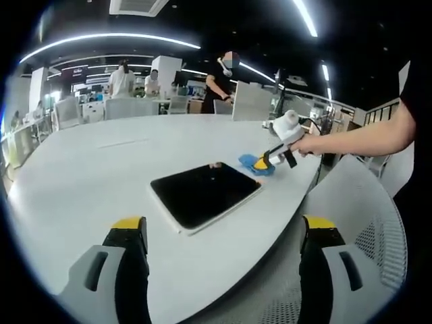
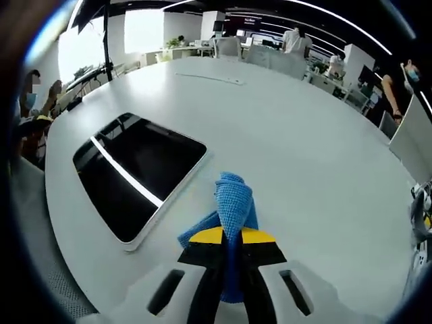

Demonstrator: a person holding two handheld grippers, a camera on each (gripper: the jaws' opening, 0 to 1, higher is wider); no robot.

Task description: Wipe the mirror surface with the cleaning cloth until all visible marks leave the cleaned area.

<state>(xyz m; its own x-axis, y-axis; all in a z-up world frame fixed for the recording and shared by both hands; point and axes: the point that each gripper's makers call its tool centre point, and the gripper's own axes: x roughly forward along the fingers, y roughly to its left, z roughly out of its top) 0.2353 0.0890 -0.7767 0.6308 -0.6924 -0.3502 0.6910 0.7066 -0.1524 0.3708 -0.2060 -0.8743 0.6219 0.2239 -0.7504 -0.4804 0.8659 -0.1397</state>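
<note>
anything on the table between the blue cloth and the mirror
No, only bare white table. In the right gripper view the cloth, pinched in the right gripper, sits just off the mirror edge with nothing between.

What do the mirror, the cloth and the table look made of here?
Mirror: glass in a thin pale frame, probably plastic; it reflects a ceiling light as a sharp bright strip.
Blue cleaning cloth: soft woven fabric, likely microfibre; a fine waffle texture shows, and it folds where the right gripper pinches it.
Table: smooth, matte white top, perhaps laminate; only faint sheen.
</note>
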